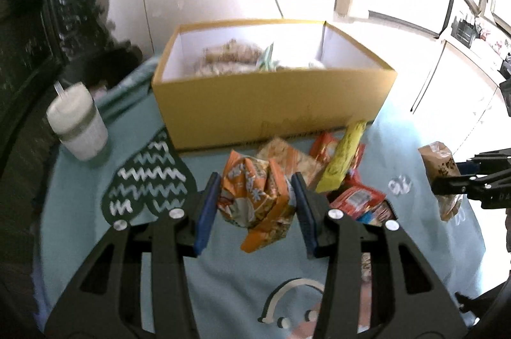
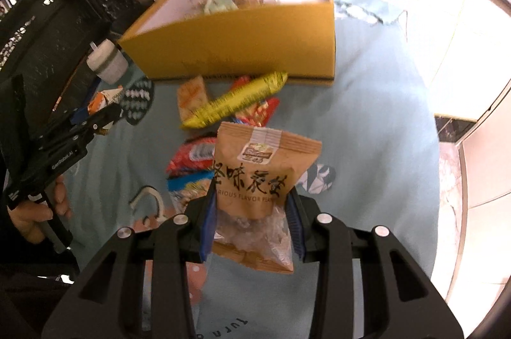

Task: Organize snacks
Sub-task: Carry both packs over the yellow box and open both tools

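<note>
One yellow box (image 1: 271,105) is sitting on the cloth, with several packets lying inside it, too blurred to count. One white cup (image 1: 78,123) is standing beside it, and one long yellow packet (image 2: 234,104) is lying across a loose pile of red and orange packets (image 2: 191,155). Two grippers are each holding one packet: orange (image 1: 255,195) and brown (image 2: 258,179).

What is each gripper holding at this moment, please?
Left gripper: closed on the orange snack packet.
Right gripper: closed on the brown peanut bag.

Top of the yellow box (image 1: 271,112) is wide open; snack pile (image 1: 335,176) crowds its front wall, cup (image 1: 78,121) sits off left.
</note>
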A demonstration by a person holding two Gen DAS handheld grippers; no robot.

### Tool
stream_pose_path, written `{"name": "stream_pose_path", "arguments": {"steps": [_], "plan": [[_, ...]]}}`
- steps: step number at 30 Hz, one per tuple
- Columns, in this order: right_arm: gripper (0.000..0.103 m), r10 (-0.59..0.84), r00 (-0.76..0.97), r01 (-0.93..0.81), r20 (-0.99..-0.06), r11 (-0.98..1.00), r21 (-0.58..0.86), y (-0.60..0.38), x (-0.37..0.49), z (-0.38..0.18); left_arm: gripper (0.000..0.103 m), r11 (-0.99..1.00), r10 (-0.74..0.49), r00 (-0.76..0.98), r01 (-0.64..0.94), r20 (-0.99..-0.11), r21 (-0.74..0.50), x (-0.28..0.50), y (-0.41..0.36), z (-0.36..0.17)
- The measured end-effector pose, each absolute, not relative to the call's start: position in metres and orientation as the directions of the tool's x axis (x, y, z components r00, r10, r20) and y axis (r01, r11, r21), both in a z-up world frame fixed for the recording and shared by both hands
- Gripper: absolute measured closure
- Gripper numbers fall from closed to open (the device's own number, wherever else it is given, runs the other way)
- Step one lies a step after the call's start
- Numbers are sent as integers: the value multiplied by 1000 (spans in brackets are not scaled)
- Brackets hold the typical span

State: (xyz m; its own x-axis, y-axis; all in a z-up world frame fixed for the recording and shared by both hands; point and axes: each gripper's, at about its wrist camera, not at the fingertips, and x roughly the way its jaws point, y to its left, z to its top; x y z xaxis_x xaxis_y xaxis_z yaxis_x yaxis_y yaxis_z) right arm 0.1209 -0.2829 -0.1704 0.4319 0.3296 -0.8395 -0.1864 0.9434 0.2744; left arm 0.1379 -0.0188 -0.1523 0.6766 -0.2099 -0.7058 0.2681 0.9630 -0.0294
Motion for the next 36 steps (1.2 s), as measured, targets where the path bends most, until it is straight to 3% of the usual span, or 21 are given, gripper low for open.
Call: {"name": "stream_pose_path", "arguments": {"steps": [22,36], "plan": [[64,384,587,-293,-713,922,255,-271,119,-63,57,974,-178,742,225,-646,-9,116,-13,-76],[64,413,631,-323,-657,910,261,-273,127,-27,56,978,-182,776,204,-604,-32,126,-3,-45]]}}
